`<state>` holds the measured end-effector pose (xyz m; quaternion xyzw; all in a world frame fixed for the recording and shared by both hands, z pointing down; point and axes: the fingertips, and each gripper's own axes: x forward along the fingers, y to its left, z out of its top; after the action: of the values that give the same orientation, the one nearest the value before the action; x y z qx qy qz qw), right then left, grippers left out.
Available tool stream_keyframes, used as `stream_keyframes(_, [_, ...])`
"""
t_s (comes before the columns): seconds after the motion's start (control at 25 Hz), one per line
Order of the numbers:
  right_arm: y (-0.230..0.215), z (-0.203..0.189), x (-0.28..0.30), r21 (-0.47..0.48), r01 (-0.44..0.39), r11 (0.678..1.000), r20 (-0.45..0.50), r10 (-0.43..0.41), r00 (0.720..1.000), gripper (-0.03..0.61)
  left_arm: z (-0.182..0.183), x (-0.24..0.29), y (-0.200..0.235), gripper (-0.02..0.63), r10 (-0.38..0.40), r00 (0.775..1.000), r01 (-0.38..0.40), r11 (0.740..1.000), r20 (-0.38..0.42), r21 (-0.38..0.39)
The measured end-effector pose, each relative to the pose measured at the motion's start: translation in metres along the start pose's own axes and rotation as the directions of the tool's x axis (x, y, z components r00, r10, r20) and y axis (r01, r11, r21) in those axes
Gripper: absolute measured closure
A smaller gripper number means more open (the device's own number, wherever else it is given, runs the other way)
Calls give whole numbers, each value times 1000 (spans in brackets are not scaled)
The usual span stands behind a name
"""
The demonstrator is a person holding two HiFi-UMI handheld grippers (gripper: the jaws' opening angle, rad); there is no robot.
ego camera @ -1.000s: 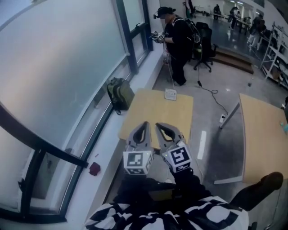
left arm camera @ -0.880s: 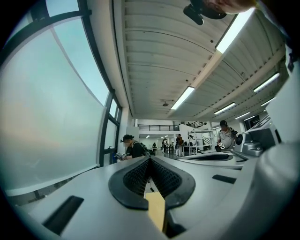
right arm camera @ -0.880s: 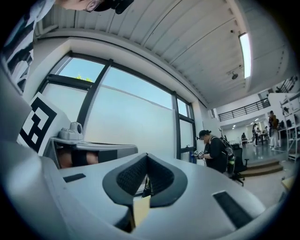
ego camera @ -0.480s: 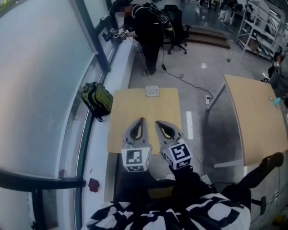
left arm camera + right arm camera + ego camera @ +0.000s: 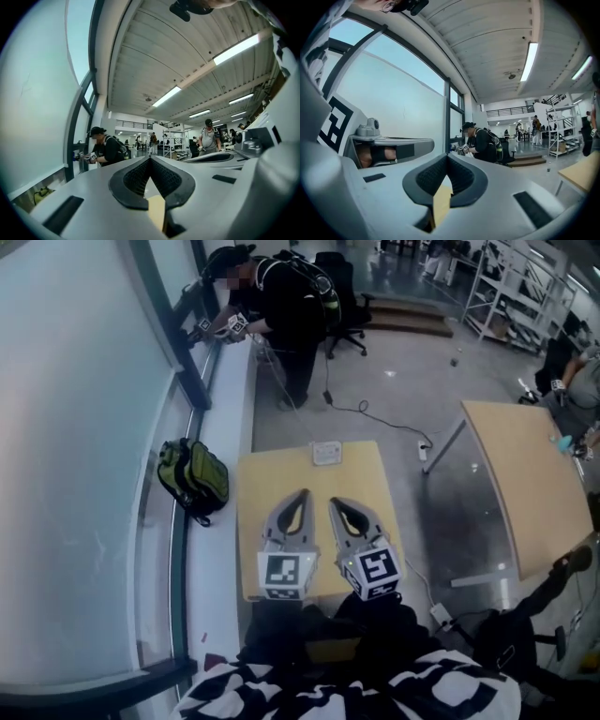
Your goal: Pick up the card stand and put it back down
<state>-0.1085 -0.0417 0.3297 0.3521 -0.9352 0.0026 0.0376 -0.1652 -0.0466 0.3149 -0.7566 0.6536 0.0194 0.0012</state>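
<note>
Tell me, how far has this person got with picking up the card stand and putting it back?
Nothing looks done yet. The small white card stand sits untouched at the far edge of the wooden table. In hand: the left gripper and right gripper are both shut and empty, side by side above the table's near end. Left to do: reaching the stand, lifting it and setting it down.

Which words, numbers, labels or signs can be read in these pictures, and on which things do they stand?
No word, number or brand can be read in any view.
Cube on the left gripper: a square black-and-white marker, no letters.
Cube on the right gripper: the same kind of marker, no letters.
Card stand on the table: too small to read.
</note>
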Motion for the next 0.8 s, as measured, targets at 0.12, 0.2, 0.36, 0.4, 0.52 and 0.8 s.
stream_keyframes(0.12, [-5,-14,12,15,33,999,-40,-32,999,560,-16,13,12,609,-53,998,53,999,-36,-2])
stream_keyframes(0.2, [-13,-23,15,24,59,998,-62,-58,996,560,-25,23,11,609,-105,993,105,994,-44,-7])
stream_keyframes(0.36, [-36,-37,20,44,90,995,-89,-86,992,560,-46,45,12,609,-111,991,111,994,-72,5])
stream_keyframes(0.4, [-44,-42,22,53,97,994,-96,-91,991,560,-53,51,11,609,-114,990,115,993,-84,5])
stream_keyframes(0.52, [-65,-62,33,83,105,991,-118,-95,988,560,-78,66,9,609,-134,983,133,991,-123,-12])
stream_keyframes(0.8, [-99,-103,58,136,78,988,-183,-52,982,560,-138,90,15,609,-168,963,163,986,-212,-39])
